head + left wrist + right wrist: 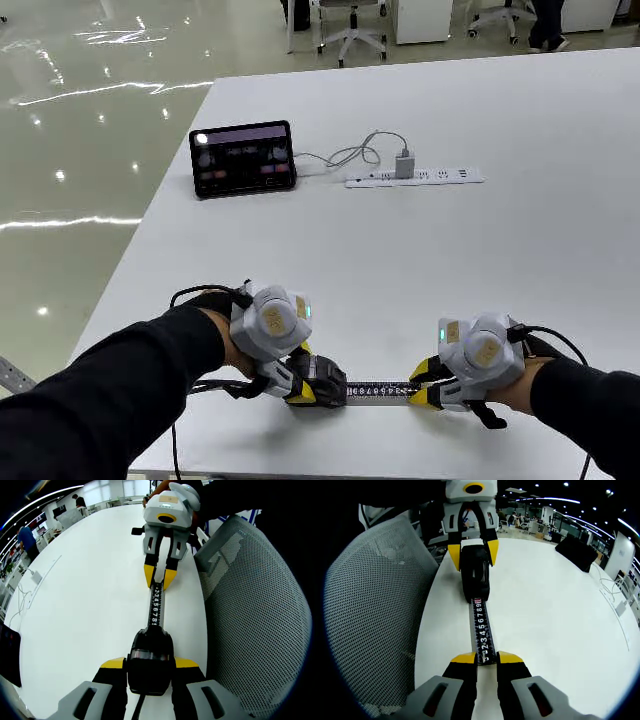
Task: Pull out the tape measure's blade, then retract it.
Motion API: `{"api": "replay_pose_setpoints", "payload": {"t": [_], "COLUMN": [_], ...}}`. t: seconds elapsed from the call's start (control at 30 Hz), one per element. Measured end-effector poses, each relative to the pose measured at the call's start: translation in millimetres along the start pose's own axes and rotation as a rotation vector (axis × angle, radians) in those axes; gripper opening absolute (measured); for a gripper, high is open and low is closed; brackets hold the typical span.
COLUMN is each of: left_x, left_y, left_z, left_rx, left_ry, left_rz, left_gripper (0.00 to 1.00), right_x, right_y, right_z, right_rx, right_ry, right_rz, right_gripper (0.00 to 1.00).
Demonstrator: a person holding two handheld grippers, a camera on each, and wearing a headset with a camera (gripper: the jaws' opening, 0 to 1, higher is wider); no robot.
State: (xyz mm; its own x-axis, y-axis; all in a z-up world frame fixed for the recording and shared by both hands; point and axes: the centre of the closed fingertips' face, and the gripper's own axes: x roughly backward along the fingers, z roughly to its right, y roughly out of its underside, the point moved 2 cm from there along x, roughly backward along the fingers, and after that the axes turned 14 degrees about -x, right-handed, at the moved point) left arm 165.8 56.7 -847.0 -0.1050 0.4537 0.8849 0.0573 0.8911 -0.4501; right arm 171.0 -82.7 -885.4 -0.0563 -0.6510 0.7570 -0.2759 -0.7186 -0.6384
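Black plastic, rounded and chunky, the tape measure case (322,380) sits close to the near edge of the wide white desk (450,250), clenched between the yellow-tipped jaws of the left tool (150,662). A short run of its narrow silvery blade (481,630), printed with black numerals, lies flat on the desk between the two tools. The right tool (482,657) is pinched on the blade's free end, its yellow tips squeezing the two thin edges.

That edge-on hold looks like the weak point to me. The tips have very little metal to bite, so a harder pull could let the blade slide out and snap back into the case. A pull that drifts off the line of the case's mouth would likely twist or kink the blade. The case itself could turn in the left tool's jaws if the two hands do not oppose each other squarely. Everything also lies right along the desk's edge, beside a grey mesh chair back (375,610), so a slipped case could go over the side. Letting go abruptly on the return would whip the end home.
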Motion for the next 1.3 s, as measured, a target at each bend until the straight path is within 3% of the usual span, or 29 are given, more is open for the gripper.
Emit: {"api": "replay_pose_setpoints", "payload": {"t": [1.3], "left_x": [-0.6], "left_y": [0.0], "left_z": [-0.5], "left_rx": [-0.001], "left_ry": [-0.003], "left_rz": [0.002], "left_gripper": [0.30], "right_x": [11.0], "right_y": [11.6], "right_z": [5.6], "right_rx": [-0.022], "right_ry": [0.009], "right_rz": [-0.012], "right_gripper": [0.09]}}
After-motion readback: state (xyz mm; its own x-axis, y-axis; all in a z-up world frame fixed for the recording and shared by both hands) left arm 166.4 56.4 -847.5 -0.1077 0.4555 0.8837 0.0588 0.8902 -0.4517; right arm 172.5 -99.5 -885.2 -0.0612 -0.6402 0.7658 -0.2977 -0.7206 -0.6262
